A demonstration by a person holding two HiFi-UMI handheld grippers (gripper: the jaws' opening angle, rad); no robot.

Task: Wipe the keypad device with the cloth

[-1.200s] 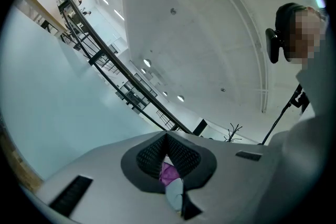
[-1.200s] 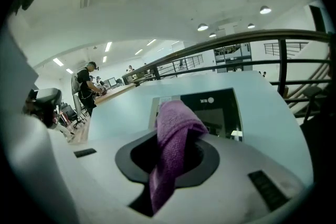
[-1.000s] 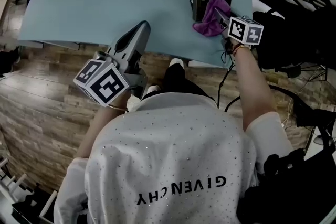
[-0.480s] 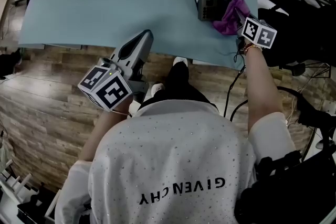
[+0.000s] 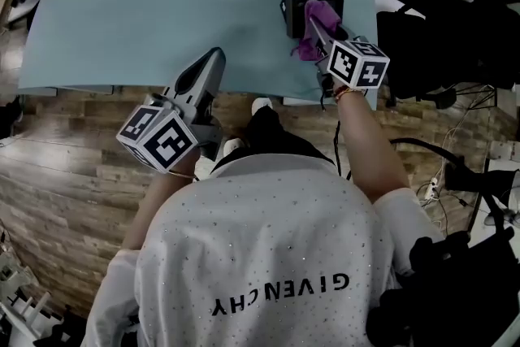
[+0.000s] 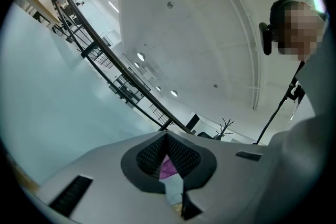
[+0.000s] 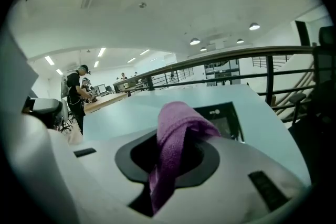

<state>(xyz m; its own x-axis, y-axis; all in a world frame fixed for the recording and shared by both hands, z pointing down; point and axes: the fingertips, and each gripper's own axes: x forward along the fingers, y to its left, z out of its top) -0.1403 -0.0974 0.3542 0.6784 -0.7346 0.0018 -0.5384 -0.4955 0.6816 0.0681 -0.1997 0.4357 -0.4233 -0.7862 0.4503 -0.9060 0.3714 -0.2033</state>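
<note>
The keypad (image 5: 290, 10) sits at the upper right of the head view, near the right edge of the table (image 5: 162, 4). A purple cloth (image 5: 318, 19) lies draped over its near side. The right gripper (image 5: 314, 27) is clamped on that cloth, which bunches up between its jaws. The left gripper (image 5: 213, 58) hangs at the table's near edge, lower left of the keypad and well apart from it, with its jaws closed tip to tip.
</note>
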